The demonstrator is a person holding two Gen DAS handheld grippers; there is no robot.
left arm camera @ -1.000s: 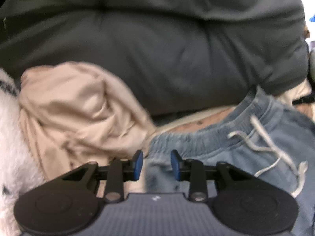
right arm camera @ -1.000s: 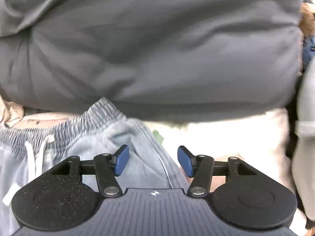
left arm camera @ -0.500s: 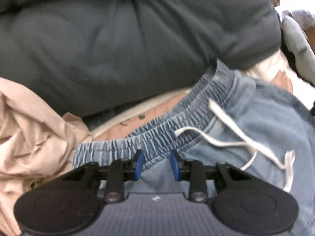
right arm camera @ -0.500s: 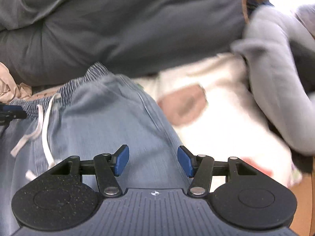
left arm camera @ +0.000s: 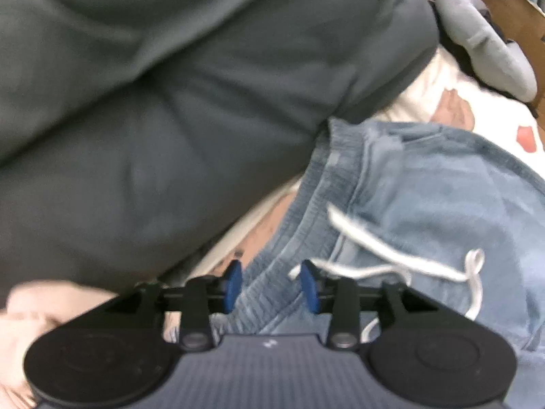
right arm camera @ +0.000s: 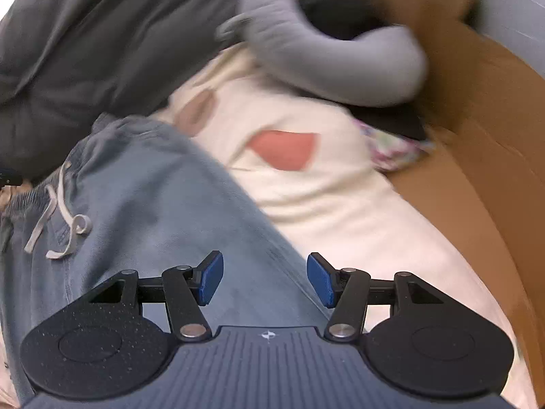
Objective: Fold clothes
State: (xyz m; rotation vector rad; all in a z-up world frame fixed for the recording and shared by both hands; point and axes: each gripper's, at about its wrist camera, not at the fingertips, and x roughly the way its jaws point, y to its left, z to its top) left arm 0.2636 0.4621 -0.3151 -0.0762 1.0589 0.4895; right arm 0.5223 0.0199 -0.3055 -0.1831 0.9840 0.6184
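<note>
Blue pants lay on a cream sheet, waistband toward the dark grey cushion, legs running back toward the cameras; long axis roughly cushion-to-camera, skewed diagonally in the left view. Fabric was washed-out blue, soft, with a ribbed elastic waistband and a white drawstring loose across the front, ends curled. Left gripper sat at the waistband with its blue pads apart and the band's ribbed edge between them; gap was visible on both sides, so not clamped. Right gripper was spread wide over the pants' right edge, where blue cloth met the sheet; nothing gripped. Sheet had an orange patch and a brown one. Grey sleeve-like garment lay past the sheet, beside a brown cardboard wall. Beige cloth at lower left of the left view, mostly behind the gripper body. Hems of the pants were cut off below both frames. Both views were motion-blurred; the floral scrap near the cardboard was too smeared to identify. Couldn't tell whether the left pads touched the fabric.
</note>
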